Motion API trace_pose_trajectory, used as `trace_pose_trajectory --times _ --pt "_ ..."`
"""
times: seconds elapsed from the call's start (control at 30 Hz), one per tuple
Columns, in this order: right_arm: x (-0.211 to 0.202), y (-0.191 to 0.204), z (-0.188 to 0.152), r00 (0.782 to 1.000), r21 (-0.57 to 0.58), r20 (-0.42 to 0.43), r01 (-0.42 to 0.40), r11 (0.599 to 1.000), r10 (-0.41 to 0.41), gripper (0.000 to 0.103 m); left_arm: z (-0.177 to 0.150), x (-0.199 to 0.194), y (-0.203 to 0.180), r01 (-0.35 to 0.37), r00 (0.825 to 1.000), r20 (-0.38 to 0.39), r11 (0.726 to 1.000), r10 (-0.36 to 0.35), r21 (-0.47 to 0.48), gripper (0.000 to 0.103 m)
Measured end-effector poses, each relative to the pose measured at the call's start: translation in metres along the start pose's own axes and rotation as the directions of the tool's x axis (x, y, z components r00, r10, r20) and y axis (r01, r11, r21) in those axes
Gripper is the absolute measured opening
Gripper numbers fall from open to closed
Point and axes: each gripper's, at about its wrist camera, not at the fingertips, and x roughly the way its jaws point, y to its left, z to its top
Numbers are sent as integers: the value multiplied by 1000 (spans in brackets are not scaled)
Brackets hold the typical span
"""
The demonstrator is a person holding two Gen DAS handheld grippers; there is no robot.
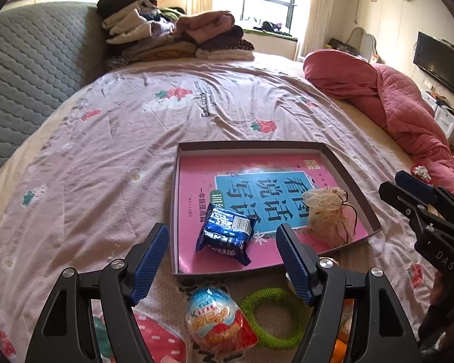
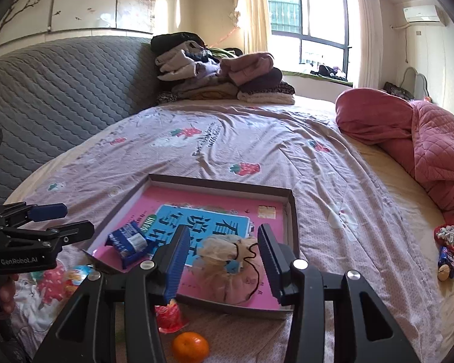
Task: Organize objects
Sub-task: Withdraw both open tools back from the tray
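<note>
A wide bed (image 1: 112,139) covered by a pale pink strawberry-print sheet carries everything. On it lies a shallow grey cardboard tray (image 1: 352,178) lined with a pink and blue printed sheet. Inside the tray, near its front, rest a beige gauze drawstring pouch (image 1: 328,216) on the right and a blue foil snack packet (image 1: 225,231) to its left, apart from each other.

The left gripper (image 1: 222,260) hovers over the tray's near edge, its blue ribbed fingers (image 1: 149,261) spread wide apart and holding nothing. The right gripper (image 2: 221,264) hangs over the tray with its fingers also apart, the pouch (image 2: 230,267) lying between them in view; whether they touch it cannot be told.

On the sheet in front of the tray lie a fuzzy green fabric ring (image 1: 272,317), a foil-wrapped chocolate egg (image 1: 216,320) just beside it, a red jelly cup (image 2: 169,316) and a small orange mandarin (image 2: 190,346).
</note>
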Motion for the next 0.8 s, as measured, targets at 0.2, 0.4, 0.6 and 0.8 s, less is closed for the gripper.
trace_pose_trajectory --times 0.2,0.4,0.6,0.8 --pt "-18 6 -2 1000 -6 26 -13 1000 13 46 -7 -15 -5 -1 1000 10 1000 1 3 75" --pt "-30 11 -5 999 -10 39 -28 1000 29 47 -15 -25 -3 -24 1000 15 1000 24 -7 75" --pt "-39 13 -14 999 -19 47 -23 1000 24 47 -22 -30 -1 -59 998 24 998 60 -11 75" --pt "-45 12 -25 999 -9 31 -34 999 34 47 -31 -35 -3 -60 998 25 998 60 -12 75"
